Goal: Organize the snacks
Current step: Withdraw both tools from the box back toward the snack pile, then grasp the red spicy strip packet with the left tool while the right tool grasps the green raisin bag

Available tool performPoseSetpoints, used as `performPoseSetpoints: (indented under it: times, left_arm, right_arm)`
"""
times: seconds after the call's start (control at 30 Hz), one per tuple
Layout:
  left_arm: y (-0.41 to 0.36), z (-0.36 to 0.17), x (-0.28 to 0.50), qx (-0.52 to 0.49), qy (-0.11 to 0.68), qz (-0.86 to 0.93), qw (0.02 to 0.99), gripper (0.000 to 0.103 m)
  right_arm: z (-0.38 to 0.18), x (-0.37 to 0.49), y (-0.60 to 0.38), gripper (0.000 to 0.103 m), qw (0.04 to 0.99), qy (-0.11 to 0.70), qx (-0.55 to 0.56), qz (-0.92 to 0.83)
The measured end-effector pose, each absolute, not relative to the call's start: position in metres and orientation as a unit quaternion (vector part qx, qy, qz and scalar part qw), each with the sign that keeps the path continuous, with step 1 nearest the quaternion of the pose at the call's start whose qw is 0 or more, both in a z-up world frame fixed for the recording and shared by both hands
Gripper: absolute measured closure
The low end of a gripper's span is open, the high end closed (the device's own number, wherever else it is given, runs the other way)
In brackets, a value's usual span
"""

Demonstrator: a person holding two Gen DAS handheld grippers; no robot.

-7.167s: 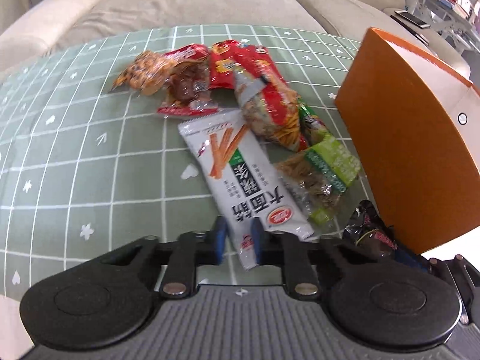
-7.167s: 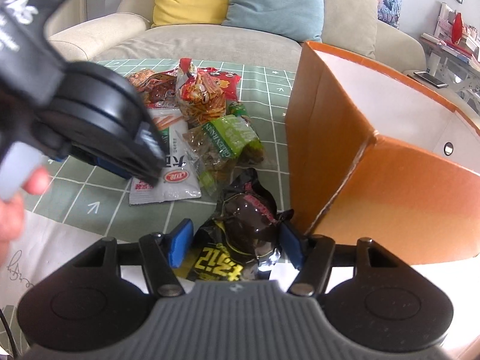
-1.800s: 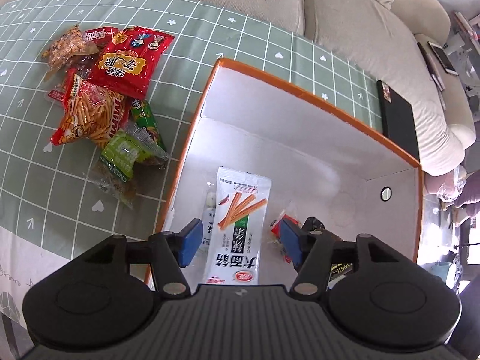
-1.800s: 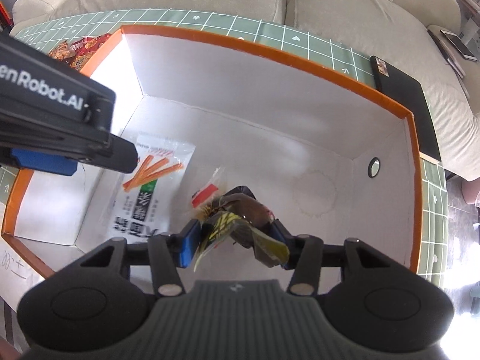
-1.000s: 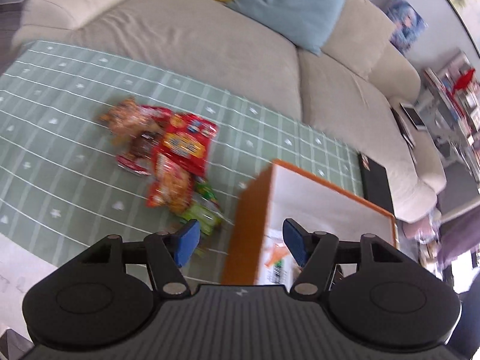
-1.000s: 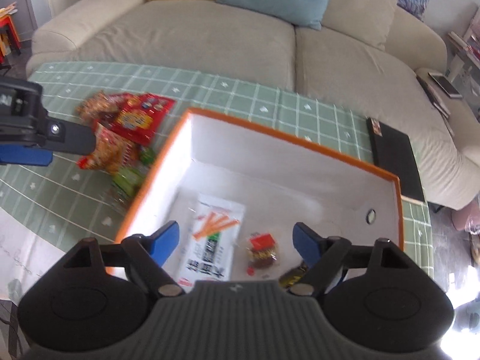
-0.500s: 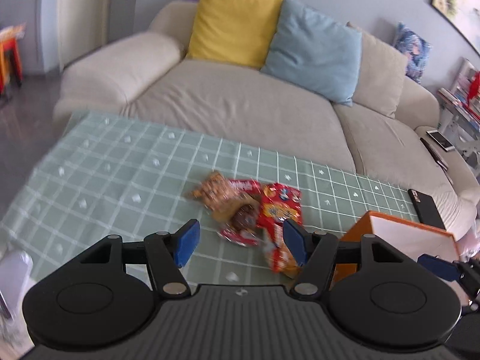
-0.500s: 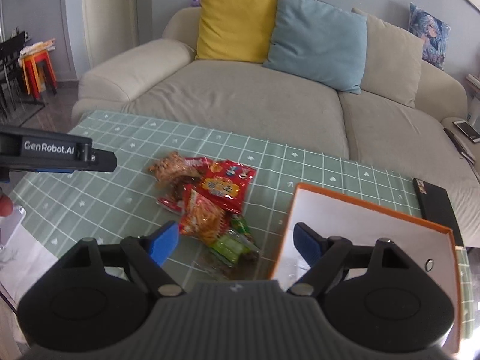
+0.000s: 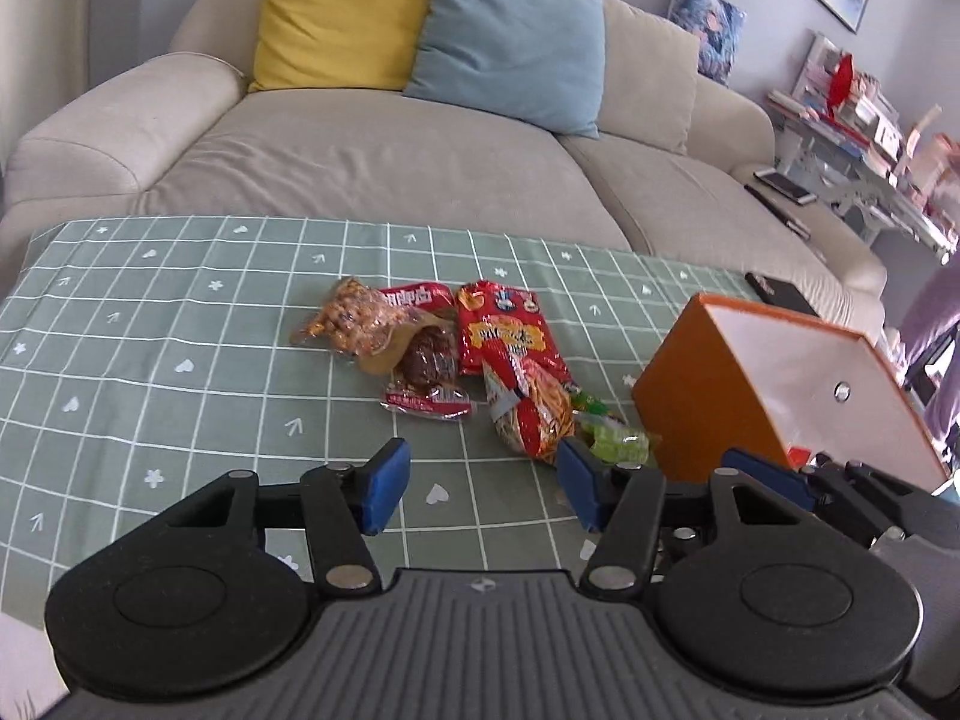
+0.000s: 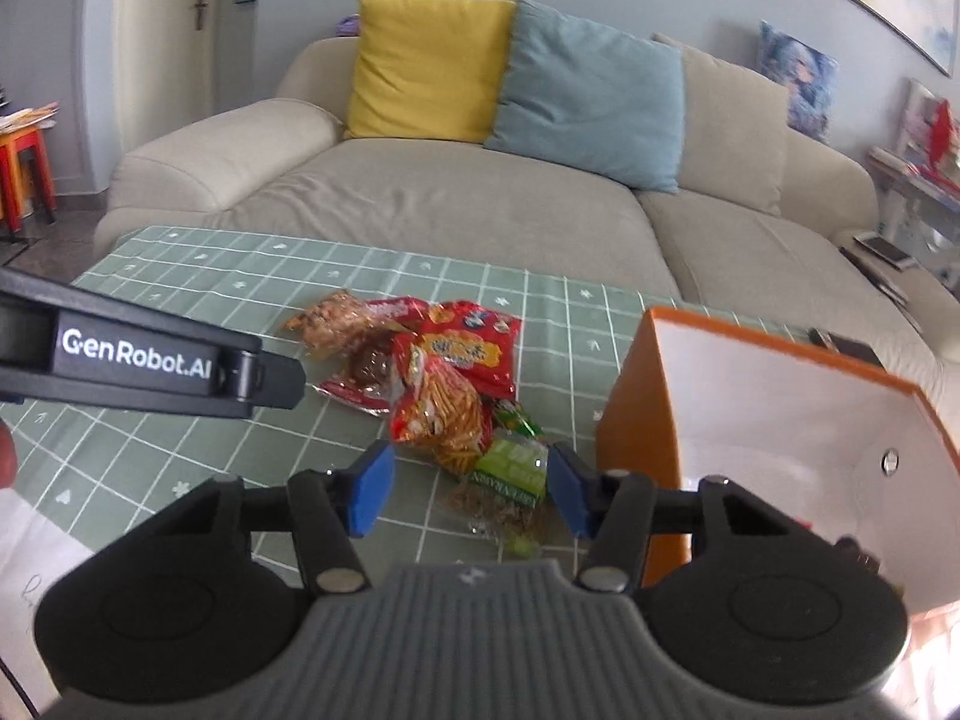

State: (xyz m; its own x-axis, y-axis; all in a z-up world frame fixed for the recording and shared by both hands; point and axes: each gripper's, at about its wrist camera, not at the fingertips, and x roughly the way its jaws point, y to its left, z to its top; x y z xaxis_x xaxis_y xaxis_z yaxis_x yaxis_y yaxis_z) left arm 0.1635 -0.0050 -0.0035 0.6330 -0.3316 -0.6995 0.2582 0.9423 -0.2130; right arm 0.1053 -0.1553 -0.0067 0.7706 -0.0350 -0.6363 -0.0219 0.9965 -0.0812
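A pile of snack packets lies on the green checked tablecloth (image 9: 180, 324): a nut bag (image 9: 348, 324), a red packet with dark pieces (image 9: 429, 381), a flat red packet (image 9: 507, 330), a bag of orange sticks (image 9: 534, 408) and a green packet (image 9: 618, 441). The orange box (image 9: 708, 408) with a white inside stands to their right. My left gripper (image 9: 483, 492) is open and empty, above the table short of the pile. My right gripper (image 10: 468, 489) is open and empty, over the green packet (image 10: 510, 468), left of the box (image 10: 636, 420).
A beige sofa (image 9: 372, 162) with yellow and blue cushions runs behind the table. A black phone-like slab (image 9: 780, 294) lies on the table beyond the box. The left gripper's body (image 10: 150, 354) crosses the right wrist view at left. Cluttered shelves (image 9: 870, 138) stand at far right.
Both grippers have let go of their packets in the box and pulled back low, facing the remaining pile. Both stay open and have dropped a little closer to the table.
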Motion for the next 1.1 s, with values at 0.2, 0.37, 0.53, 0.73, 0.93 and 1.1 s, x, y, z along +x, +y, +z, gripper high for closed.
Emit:
performPoseSetpoints:
  times: [0.2, 0.37, 0.53, 0.73, 0.93, 1.1]
  left_arm:
    - [-0.009, -0.021, 0.177, -0.043, 0.396, -0.17, 0.901, 0.038]
    - [-0.021, -0.035, 0.2, -0.015, 0.414, -0.201, 0.887, 0.036]
    - [-0.04, -0.048, 0.226, 0.022, 0.451, -0.209, 0.868, 0.036]
    - [-0.061, -0.051, 0.25, 0.03, 0.467, -0.215, 0.857, 0.029]
    - [-0.077, -0.059, 0.272, 0.038, 0.485, -0.213, 0.847, 0.026]
    - [-0.084, -0.063, 0.28, 0.031, 0.494, -0.227, 0.839, 0.028]
  right_arm:
    - [-0.039, 0.115, -0.146, 0.049, 0.937, 0.343, -0.037, -0.052]
    - [-0.053, 0.132, -0.145, 0.047, 0.932, 0.347, -0.044, -0.096]
    - [-0.06, 0.148, -0.144, 0.045, 0.924, 0.36, -0.072, -0.109]
    - [-0.065, 0.161, -0.147, 0.044, 0.918, 0.374, -0.073, -0.112]
    - [-0.07, 0.17, -0.147, 0.042, 0.912, 0.386, -0.068, -0.118]
    - [-0.079, 0.175, -0.145, 0.042, 0.906, 0.399, -0.079, -0.121]
